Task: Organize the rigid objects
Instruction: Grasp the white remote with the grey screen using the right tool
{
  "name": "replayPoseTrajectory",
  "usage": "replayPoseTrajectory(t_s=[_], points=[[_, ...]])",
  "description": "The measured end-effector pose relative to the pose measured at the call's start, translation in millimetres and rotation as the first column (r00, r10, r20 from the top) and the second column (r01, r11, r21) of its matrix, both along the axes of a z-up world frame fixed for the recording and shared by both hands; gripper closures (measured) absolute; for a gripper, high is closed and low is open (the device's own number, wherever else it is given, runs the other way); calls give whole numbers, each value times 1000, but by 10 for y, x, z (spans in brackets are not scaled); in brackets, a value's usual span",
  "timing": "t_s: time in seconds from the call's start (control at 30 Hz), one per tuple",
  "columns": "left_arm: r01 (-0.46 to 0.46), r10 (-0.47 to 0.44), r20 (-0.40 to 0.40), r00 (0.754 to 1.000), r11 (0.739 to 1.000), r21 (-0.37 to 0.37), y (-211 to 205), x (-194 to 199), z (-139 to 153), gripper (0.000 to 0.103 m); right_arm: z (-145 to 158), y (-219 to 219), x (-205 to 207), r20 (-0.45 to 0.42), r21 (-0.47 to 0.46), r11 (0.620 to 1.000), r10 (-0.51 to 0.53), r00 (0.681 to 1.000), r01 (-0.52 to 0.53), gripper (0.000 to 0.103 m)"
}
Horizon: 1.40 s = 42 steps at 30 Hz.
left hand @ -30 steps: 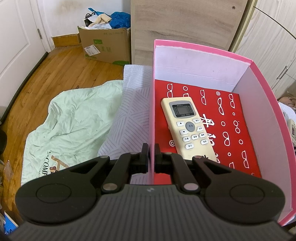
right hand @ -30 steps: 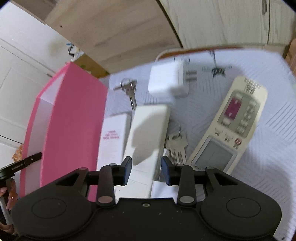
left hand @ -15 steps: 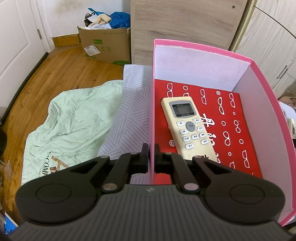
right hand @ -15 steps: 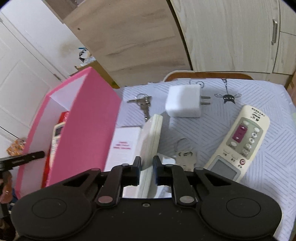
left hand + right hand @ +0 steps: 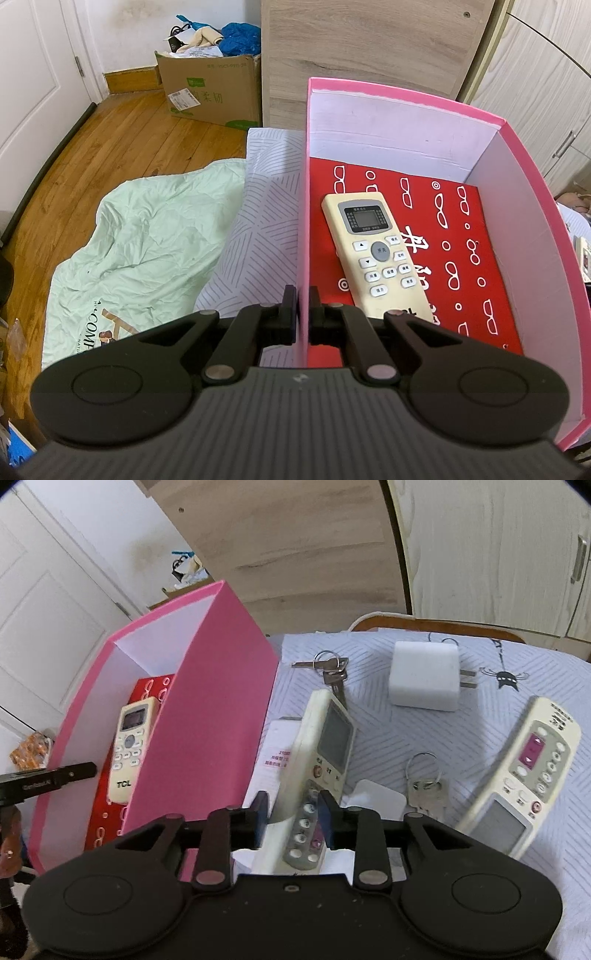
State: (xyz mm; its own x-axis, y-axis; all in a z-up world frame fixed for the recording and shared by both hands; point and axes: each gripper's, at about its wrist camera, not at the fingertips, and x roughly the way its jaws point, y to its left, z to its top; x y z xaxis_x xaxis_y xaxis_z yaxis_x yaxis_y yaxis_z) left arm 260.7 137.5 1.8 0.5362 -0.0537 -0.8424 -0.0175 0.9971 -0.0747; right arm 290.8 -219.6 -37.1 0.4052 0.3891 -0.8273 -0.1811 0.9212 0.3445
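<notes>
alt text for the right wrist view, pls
The right tool holds a tilted cream remote control beside an open pink cardboard box containing another remote. On the striped bedsheet lie two key bunches, a white charger and a third remote.

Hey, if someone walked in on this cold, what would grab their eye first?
Probably the tall pink box standing on the bed, with a cream remote lying on its red lining, and the left gripper clamped on its near wall. Beside the box, the right gripper has a second remote tilted up between its fingers.
</notes>
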Motion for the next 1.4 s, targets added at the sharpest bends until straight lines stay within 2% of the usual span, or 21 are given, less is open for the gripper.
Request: replayPoseTrajectory(t_s=[0.17,0.23,0.3,0.33,0.5,0.67,0.83,0.87,0.9,0.97,1.07,1.17,1.27,1.33,1.37,1.4], points=[[-3,3,0,1000,1000,-8,-2,-3,-13,99,-40,58,51,9,-37,999,-12,1000,12,54],[-2,2,-1,1000,1000,-7,-2,-1,-14,99,-61,45,72,-5,-29,999,-14,1000,14,51],[-3,3,-1,1000,1000,-7,-4,0,-13,99,-127,19,108,-44,-21,999,-33,998,32,42],[-3,3,-1,1000,1000,-7,-3,-5,-15,99,-147,3,116,-43,-10,999,-43,998,42,42],[-4,4,-2,1000,1000,-9,-8,0,-19,99,-166,-23,170,-3,1,998,-67,998,67,42],[-5,5,-2,1000,1000,-10,-13,-8,-27,99,-187,63,172,64,-62,997,-33,997,37,40],[-4,4,-2,1000,1000,-10,-10,-1,-22,99,-159,51,144,65,-60,997,-48,997,52,43],[-4,4,-2,1000,1000,-12,-11,-4,-24,99,-147,24,134,67,-42,997,-59,996,62,47],[-4,4,-2,1000,1000,-12,-14,-6,-27,99,-104,-12,115,85,-13,998,-67,994,68,61],[-4,4,-3,1000,1000,-12,-17,-9,-33,99,-2,-89,81,117,9,997,-80,990,79,74],[-4,4,-3,1000,1000,-10,-13,-7,-27,99,-40,-179,80,95,47,996,-79,992,75,75],[-6,6,-3,1000,1000,-14,-12,-11,-29,99,-13,-171,70,98,16,997,-72,993,71,75],[-4,4,-2,1000,1000,-11,-10,-7,-29,99,23,-40,37,129,-95,995,-30,991,42,77],[-4,4,-3,1000,1000,-12,-9,-3,-23,99,-48,26,61,100,-184,982,-24,995,43,76],[-5,5,-3,1000,1000,-13,-13,-9,-29,99,-91,31,60,99,-207,977,-26,995,46,70],[-4,4,-3,1000,1000,-13,-7,-3,-22,99,-109,26,69,101,-201,979,-27,995,47,73]])
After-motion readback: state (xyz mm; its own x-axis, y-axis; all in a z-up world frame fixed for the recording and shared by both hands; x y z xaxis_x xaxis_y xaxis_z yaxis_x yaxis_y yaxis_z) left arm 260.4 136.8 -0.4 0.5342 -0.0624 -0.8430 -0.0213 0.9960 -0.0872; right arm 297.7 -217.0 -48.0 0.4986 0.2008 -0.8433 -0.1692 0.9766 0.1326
